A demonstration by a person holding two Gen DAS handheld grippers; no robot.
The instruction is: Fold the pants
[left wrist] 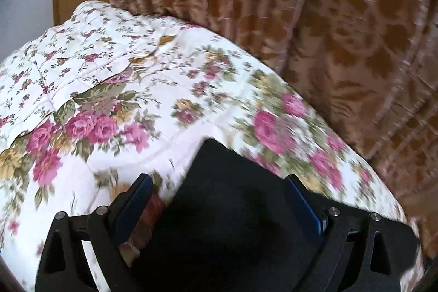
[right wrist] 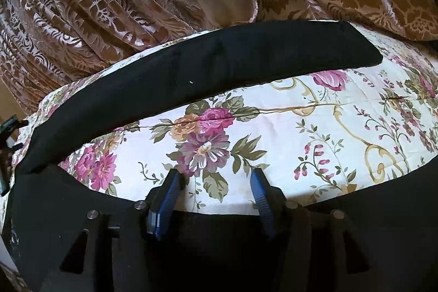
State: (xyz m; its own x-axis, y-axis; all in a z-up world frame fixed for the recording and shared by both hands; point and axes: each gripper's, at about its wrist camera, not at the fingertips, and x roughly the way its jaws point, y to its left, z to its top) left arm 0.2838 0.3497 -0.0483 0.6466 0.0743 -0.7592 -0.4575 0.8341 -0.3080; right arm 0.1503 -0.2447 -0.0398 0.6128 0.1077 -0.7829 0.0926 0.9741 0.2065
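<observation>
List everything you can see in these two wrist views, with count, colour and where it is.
pants: one pair, black, spread on the bedspread; one leg stretched along the far edge near the curtain, another part under both hand-held grippers.
bedspread: one, white with pink and green flowers, covering the bed.
curtain: brown with a pale leaf pattern, hanging behind the bed.
left hand-held gripper: black with blue pads, jaws wide, black cloth between them.
right hand-held gripper: black with blue pads, jaws apart over the bedspread.

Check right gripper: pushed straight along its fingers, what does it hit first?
Likely the floral bedspread just past the right gripper; the black pants leg lies farther on. Depth is uncertain.
</observation>
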